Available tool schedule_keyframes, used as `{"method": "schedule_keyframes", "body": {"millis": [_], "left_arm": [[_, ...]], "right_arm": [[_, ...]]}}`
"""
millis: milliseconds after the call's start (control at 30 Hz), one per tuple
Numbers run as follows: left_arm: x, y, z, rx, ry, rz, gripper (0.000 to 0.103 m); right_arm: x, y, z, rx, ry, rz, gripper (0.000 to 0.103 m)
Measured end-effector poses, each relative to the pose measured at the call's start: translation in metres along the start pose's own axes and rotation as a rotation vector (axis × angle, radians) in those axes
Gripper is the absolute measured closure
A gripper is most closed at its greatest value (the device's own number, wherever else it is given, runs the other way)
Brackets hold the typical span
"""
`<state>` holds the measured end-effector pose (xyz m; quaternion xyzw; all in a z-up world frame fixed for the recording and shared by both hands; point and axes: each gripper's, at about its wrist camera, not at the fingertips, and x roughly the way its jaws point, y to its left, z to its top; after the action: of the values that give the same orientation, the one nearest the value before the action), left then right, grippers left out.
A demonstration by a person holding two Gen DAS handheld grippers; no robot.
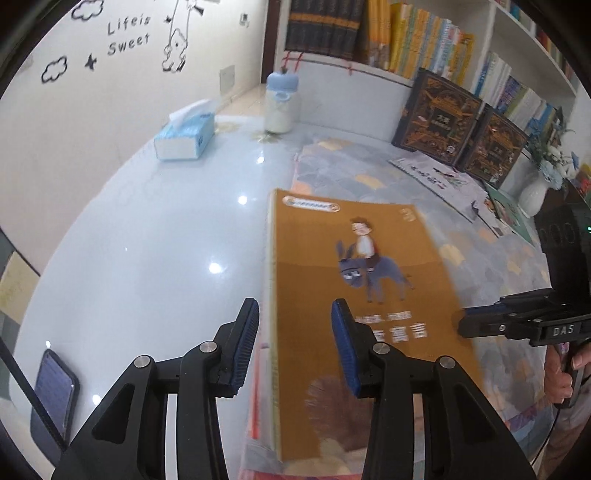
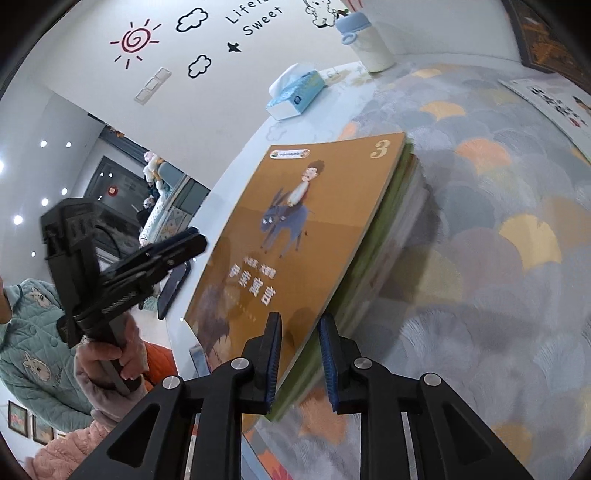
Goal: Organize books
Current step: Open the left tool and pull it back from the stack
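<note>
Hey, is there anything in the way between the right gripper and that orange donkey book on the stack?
Nothing visible. The right gripper already sits at the near edge of the orange book, its jaws straddling that edge with a small gap. The left gripper hangs over the book's other side, off that path.

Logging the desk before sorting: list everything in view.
orange book: one, orange, atop stack
stack: several, green and pale edges, on mat
mat: one, grey-pastel scales, on table
table: one, glossy pale
tissue box: one, blue, table's far side
bottle: one, white, blue lid, beyond tissues
dark books: two, black-gold, leaning on shelf
booklets: few, white, before dark books
vase: one, white, beside dark books
phone: one, dark, table's near edge
shelf books: many, mixed, on shelf
left tool: one, black, open over book's spine
right tool: one, black, open astride book's edge
</note>
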<state>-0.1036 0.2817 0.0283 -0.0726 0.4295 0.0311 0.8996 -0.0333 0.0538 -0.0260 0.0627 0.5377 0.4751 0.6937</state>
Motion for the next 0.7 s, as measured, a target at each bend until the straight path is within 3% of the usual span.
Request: {"method": "schedule_keyframes", "body": {"millis": [100, 233, 700], "left_arm": [[-0.009, -0.021, 0.003, 0.028, -0.019, -0.011, 0.063], [-0.009, -0.063, 0.010, 0.086, -0.033, -0.064, 0.061], [0.061, -0.264, 0.029, 0.257, 0.051, -0.260, 0.056]], "right_arm": [[-0.018, -0.007, -0.010, 0.021, -0.027, 0.009, 0.078], [-0.056, -0.028, -0.030, 0.059, -0.093, -0.010, 0.061], [-0.216, -0.192, -0.123, 0.451, -0.346, -0.118, 0.058]]}}
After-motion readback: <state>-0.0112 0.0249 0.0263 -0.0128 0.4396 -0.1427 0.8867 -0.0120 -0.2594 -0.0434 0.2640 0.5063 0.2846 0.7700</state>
